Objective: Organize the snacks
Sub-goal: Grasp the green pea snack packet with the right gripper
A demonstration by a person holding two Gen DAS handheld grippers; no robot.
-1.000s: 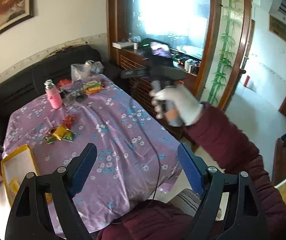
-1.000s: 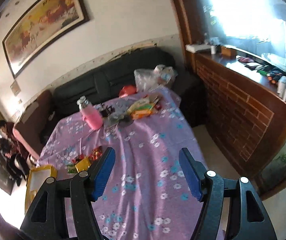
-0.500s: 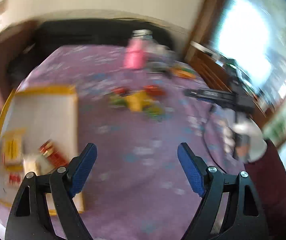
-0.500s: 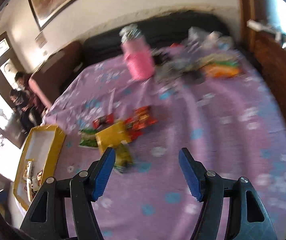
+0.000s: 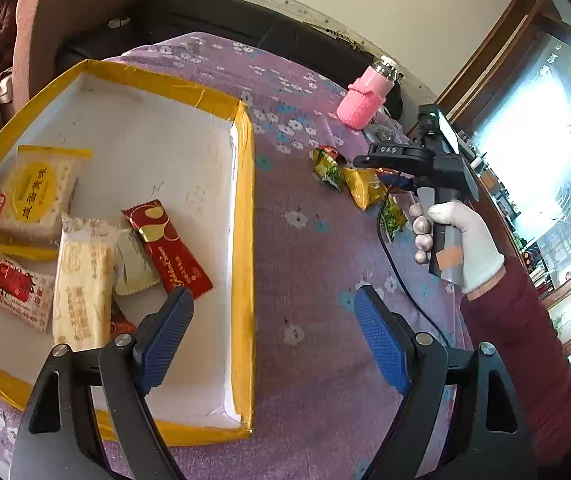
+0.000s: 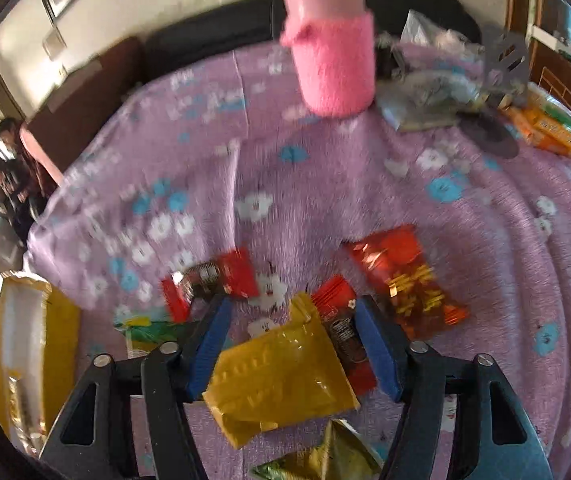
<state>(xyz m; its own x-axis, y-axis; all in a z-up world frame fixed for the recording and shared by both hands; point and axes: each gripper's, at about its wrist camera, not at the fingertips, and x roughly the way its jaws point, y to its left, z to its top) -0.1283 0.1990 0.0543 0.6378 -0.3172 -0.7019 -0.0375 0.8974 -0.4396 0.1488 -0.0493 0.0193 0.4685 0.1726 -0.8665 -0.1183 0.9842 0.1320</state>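
A yellow-rimmed white tray lies on the purple flowered tablecloth and holds several snack packets, among them a red bar and a cracker pack. My left gripper is open and empty above the tray's right edge. My right gripper is open, its jaws on either side of a yellow snack packet in a loose pile with red packets. The right gripper also shows in the left wrist view above that pile.
A bottle in a pink knitted sleeve stands behind the pile. Orange packets and a plastic bag lie at the far right. A dark sofa borders the table. People sit at the left.
Both grippers have swung down from the room toward the table. The left one is now over the tray. The right one has come close over the yellow packet.
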